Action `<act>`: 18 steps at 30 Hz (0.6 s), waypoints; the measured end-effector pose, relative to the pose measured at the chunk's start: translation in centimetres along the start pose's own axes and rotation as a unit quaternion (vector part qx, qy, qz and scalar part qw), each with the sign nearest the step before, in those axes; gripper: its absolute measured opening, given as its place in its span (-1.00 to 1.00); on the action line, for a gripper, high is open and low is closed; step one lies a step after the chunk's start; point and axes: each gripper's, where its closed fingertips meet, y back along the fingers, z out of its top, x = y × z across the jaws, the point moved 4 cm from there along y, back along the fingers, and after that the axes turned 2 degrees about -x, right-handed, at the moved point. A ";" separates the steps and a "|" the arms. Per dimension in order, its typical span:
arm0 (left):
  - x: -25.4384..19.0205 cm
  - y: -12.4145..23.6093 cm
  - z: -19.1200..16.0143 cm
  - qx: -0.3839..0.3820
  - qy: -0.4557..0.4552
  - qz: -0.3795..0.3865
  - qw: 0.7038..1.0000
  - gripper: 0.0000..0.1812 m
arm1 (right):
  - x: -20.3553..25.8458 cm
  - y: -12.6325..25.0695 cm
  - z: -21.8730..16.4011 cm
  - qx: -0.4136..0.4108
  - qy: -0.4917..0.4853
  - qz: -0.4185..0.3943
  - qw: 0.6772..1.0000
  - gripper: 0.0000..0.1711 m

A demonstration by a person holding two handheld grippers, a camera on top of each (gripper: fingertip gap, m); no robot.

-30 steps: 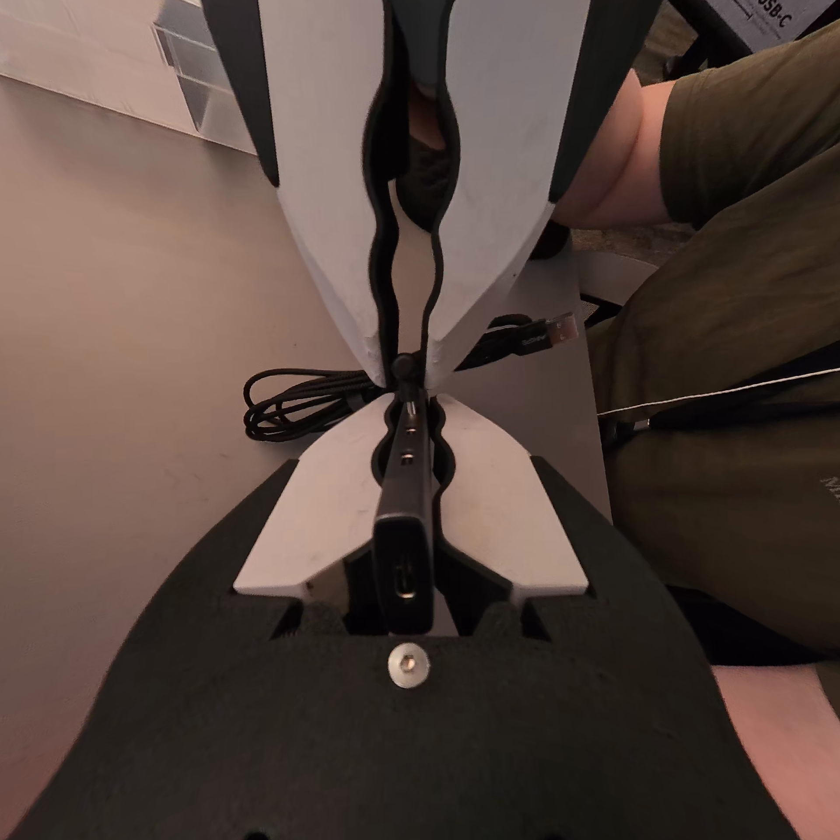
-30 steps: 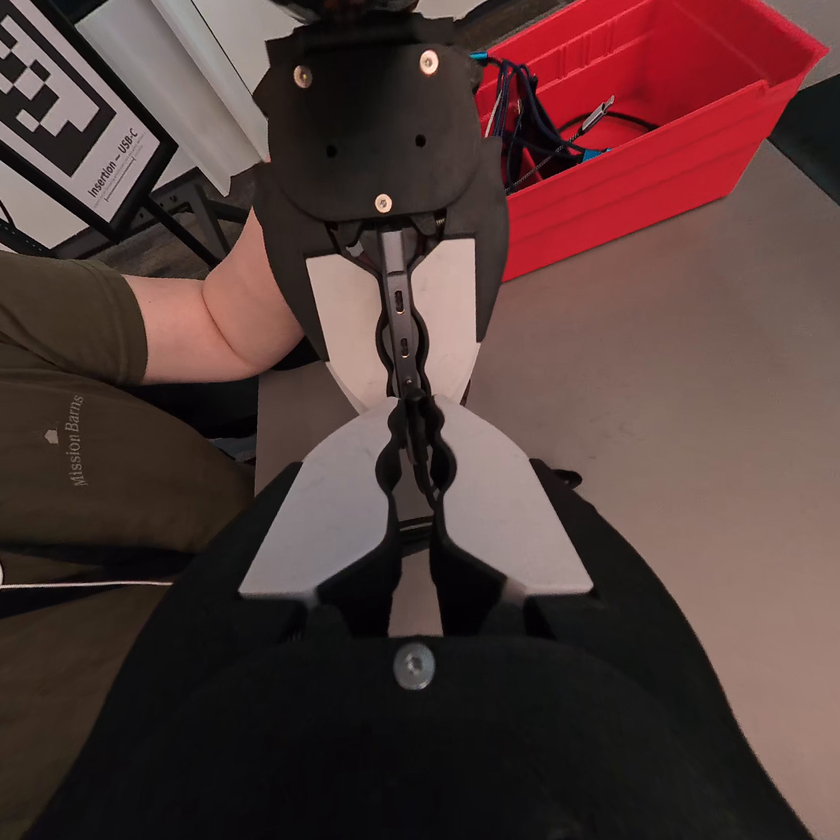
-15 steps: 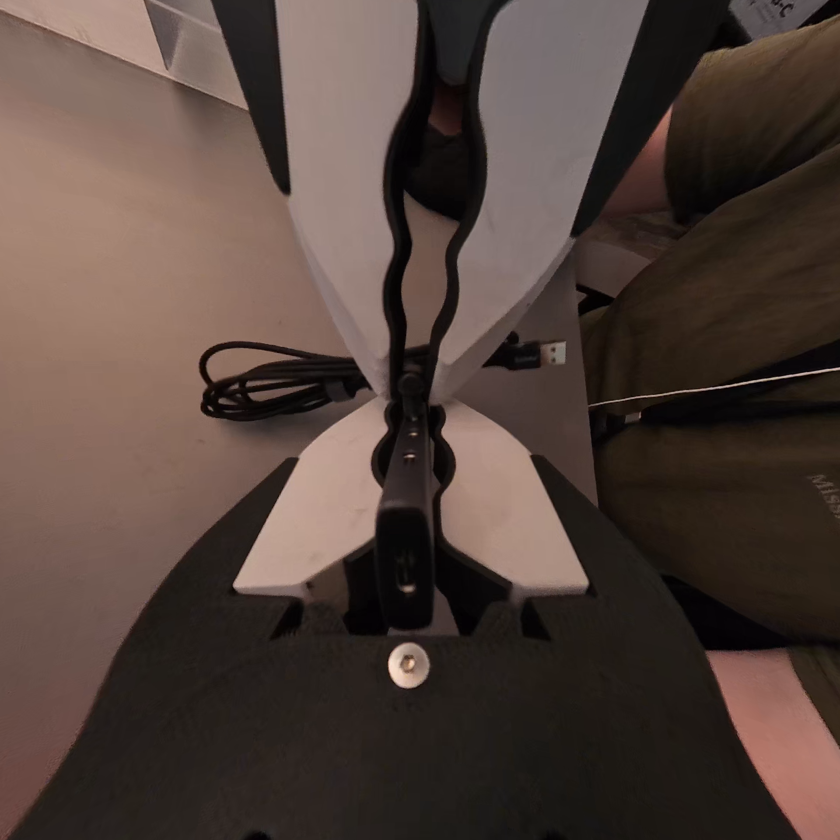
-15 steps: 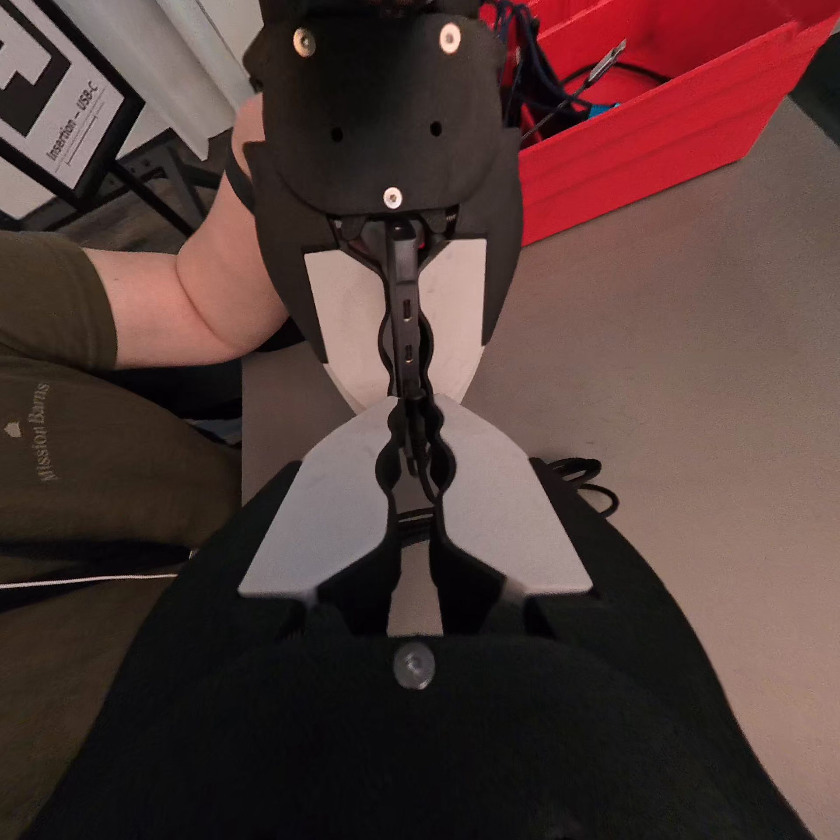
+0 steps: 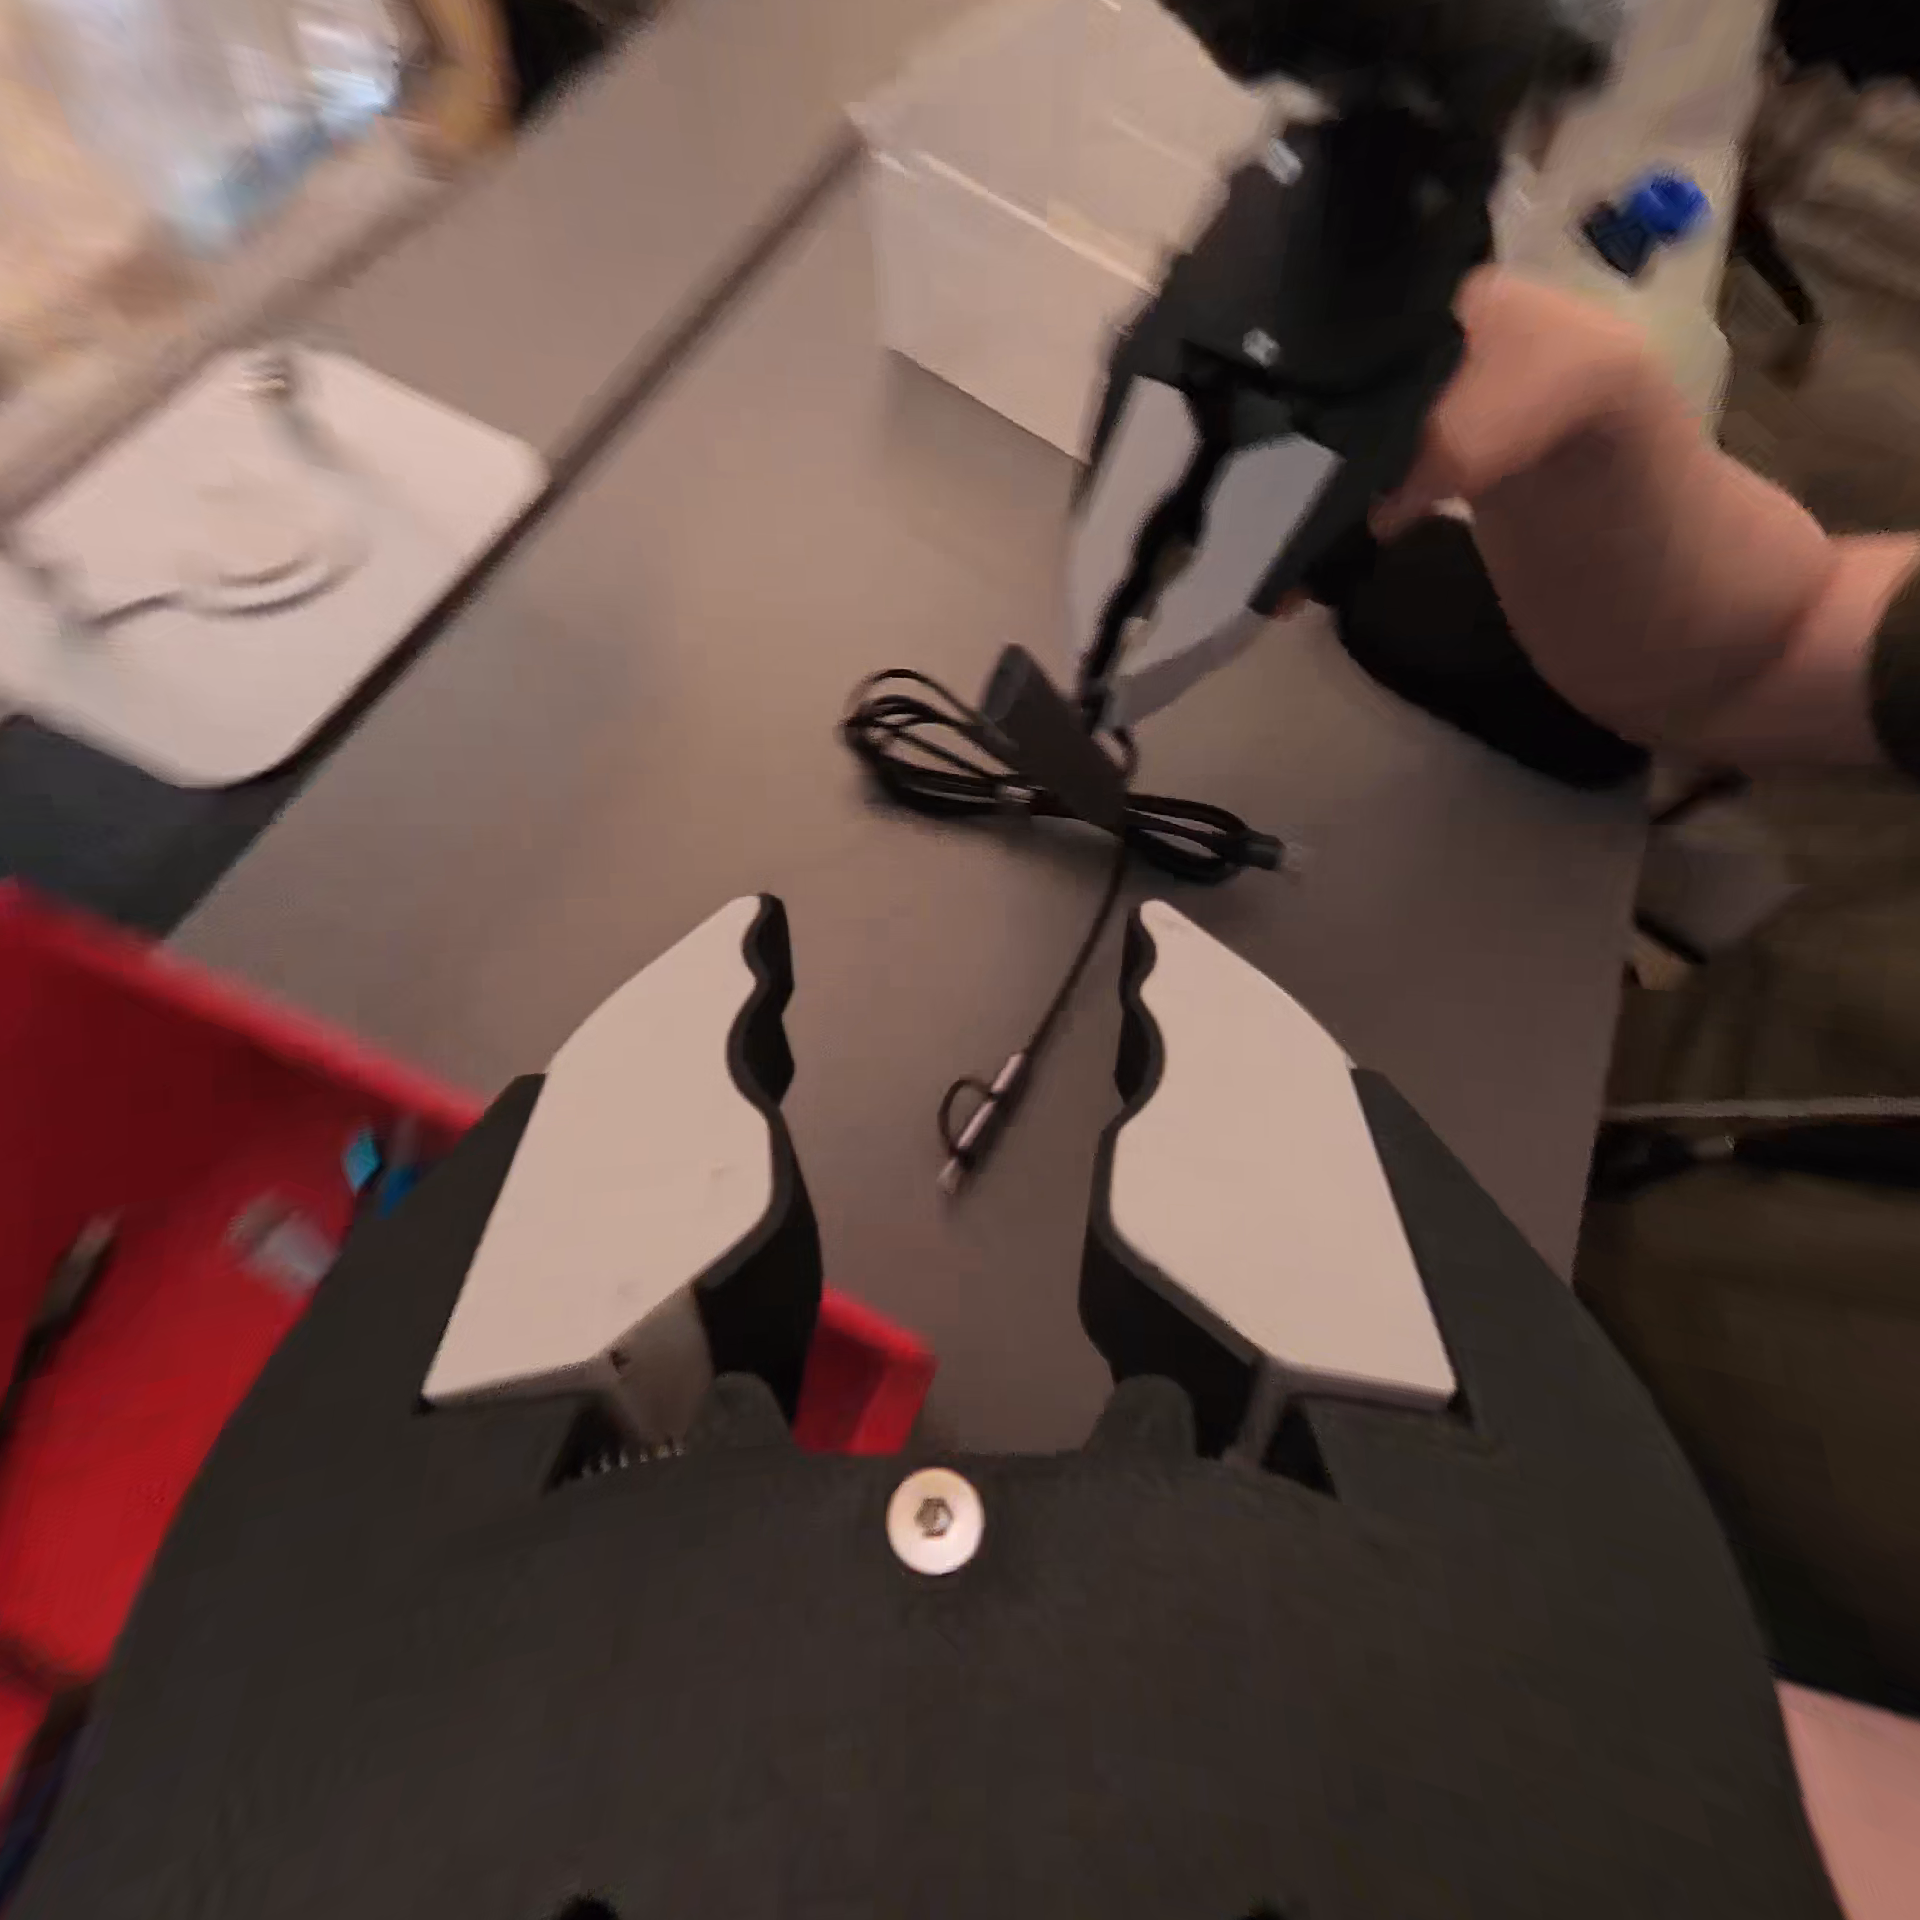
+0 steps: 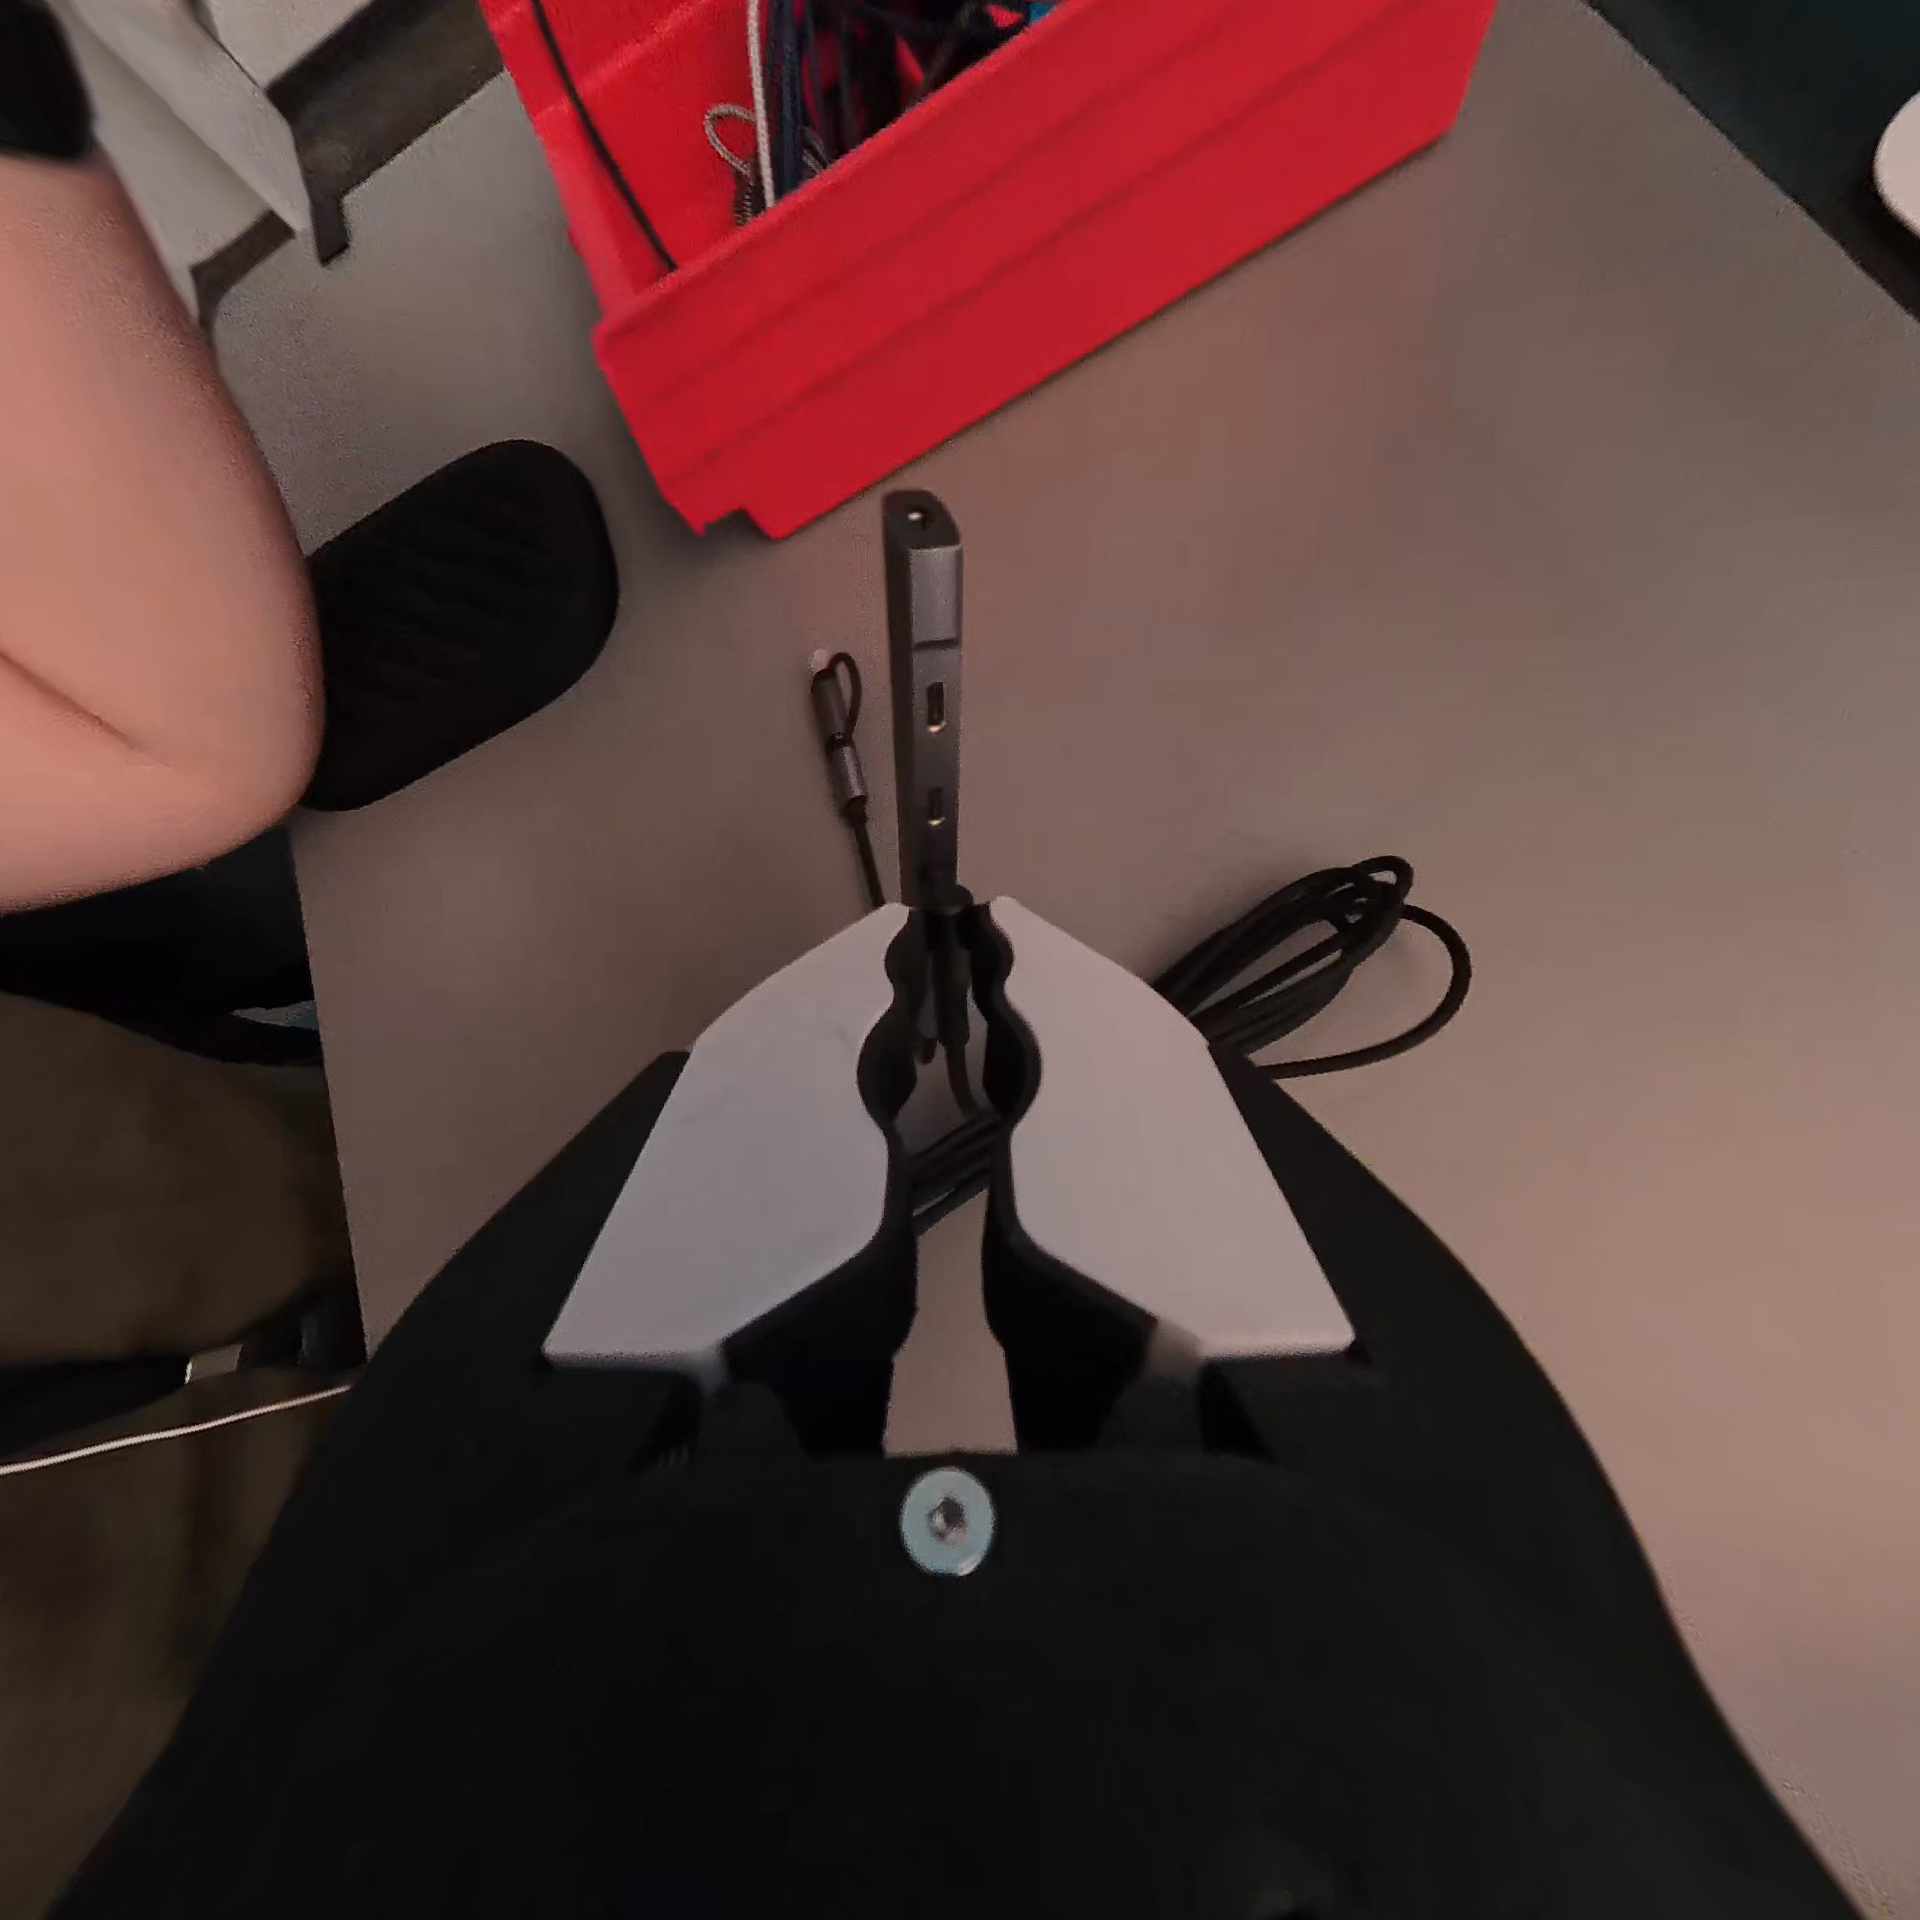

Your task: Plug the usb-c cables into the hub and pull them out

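Note:
My left gripper [image 5: 956,920] is open and empty, held back above the grey table near the red bin. The dark grey hub [image 6: 925,665] stands edge-up, out past my right gripper [image 6: 945,914]. The right gripper is shut on a black USB-C cable's plug, which meets the hub's near end. The left wrist view shows the hub [image 5: 1044,722] low over the table with the right gripper [image 5: 1127,691] at it. The coiled black cable [image 6: 1330,956] lies beside it [image 5: 935,758]. The hub's own short lead and plug [image 5: 977,1122] lie on the table between my left fingers.
A red bin [image 6: 1039,260] of cables stands beyond the hub and at lower left of the left wrist view [image 5: 156,1091]. There are also a white box [image 5: 997,260], a white tray [image 5: 239,551], a black oval pad [image 6: 457,623] and the person's forearm [image 5: 1621,540]. Across from one pair of fingers to the other is roughly 15 centimetres.
My left gripper has let go of the hub, opened and pulled well back. The right gripper stays shut on the plug at the hub's end, lower toward the table.

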 end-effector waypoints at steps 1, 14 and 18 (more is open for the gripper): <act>1.3 2.0 -0.5 -0.018 0.028 0.038 0.999 -0.34 | -0.1 -0.3 -0.2 0.003 -0.007 0.003 1.000 -0.90; 11.2 13.7 -14.0 0.054 0.318 0.324 0.889 -0.42 | 0.0 -4.0 -0.9 0.010 -0.012 0.051 0.999 -0.88; 12.5 14.0 -15.7 0.074 0.331 0.350 0.873 -0.44 | 0.0 -3.6 -1.1 0.025 0.008 0.048 0.999 -0.87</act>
